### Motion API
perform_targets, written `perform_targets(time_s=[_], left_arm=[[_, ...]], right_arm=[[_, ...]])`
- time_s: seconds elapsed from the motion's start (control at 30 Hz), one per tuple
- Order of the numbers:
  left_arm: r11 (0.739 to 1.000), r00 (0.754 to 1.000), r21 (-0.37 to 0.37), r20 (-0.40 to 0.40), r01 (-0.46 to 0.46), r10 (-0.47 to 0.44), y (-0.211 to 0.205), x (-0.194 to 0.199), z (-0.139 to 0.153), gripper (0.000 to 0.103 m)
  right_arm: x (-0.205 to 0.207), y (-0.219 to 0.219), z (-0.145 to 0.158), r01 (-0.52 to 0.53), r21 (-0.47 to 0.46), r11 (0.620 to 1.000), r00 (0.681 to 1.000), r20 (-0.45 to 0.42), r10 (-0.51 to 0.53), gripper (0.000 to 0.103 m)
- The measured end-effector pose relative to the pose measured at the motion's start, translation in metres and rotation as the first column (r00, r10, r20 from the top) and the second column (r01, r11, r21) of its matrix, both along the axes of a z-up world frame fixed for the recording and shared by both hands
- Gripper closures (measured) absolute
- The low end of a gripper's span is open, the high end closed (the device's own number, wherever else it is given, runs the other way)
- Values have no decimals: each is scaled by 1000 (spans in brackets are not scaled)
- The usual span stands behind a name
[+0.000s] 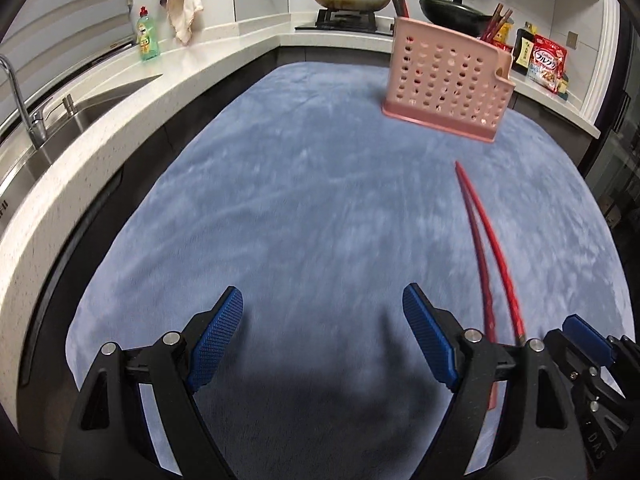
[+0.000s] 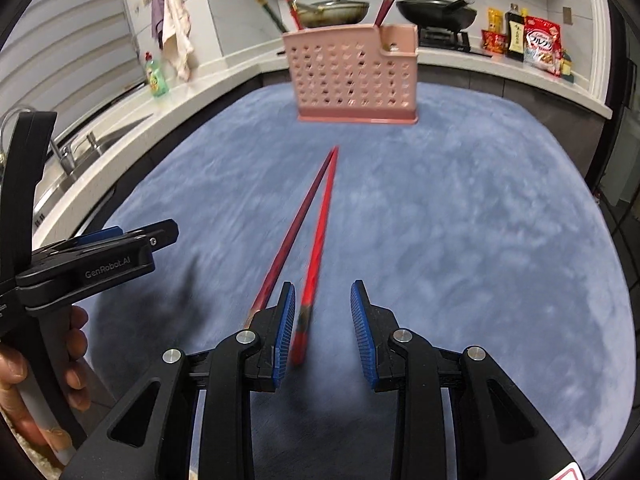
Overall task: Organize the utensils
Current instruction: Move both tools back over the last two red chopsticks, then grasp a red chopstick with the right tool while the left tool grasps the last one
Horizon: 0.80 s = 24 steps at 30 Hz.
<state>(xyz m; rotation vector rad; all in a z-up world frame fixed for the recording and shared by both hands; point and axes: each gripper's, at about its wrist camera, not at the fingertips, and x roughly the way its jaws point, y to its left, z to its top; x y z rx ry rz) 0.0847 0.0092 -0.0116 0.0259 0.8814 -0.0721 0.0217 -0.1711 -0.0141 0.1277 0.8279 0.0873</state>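
Two red chopsticks (image 2: 320,216) lie on the blue cloth (image 2: 460,240), their tips pointing toward a pink perforated utensil holder (image 2: 356,76) that stands at the far side with several chopsticks in it. My right gripper (image 2: 323,300) hovers over their near ends with its jaws partly apart. One chopstick end sits between the pads, close to the left pad (image 2: 286,320), and the other runs outside that finger. Neither looks pinched. My left gripper (image 1: 322,304) is wide open and empty, just left of the chopsticks (image 1: 478,240), with the holder (image 1: 444,84) ahead to its right.
A white counter wraps around the cloth, with a sink (image 1: 60,120) and faucet on the left and green dish soap (image 1: 147,36). Pans sit on the stove (image 1: 348,20) behind the holder, and food packets (image 2: 540,46) stand at the right. A hand (image 2: 24,372) grips the left tool.
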Motion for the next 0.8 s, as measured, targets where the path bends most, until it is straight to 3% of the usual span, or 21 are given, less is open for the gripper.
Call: perform_targets(time_s=[0.3, 0.47, 0.57, 0.8], left_arm=[[1000, 1000, -8, -30, -10, 9, 8, -10, -10, 25], [1000, 999, -7, -34, 0, 0, 6, -14, -12, 25], [1000, 999, -11, -39, 6, -6, 4, -15, -12, 25], [999, 998, -21, -35, 49, -49, -10, -21, -10, 16]], right_arm=[[4, 14, -18, -8, -24, 1000, 1000, -24, 8, 74], [4, 12, -25, 12, -23, 1000, 1000, -29, -12, 81], [4, 7, -26, 27, -24, 999, 999, -31, -28, 95], [-13, -17, -26, 85, -7, 996, 996, -33, -86, 96]])
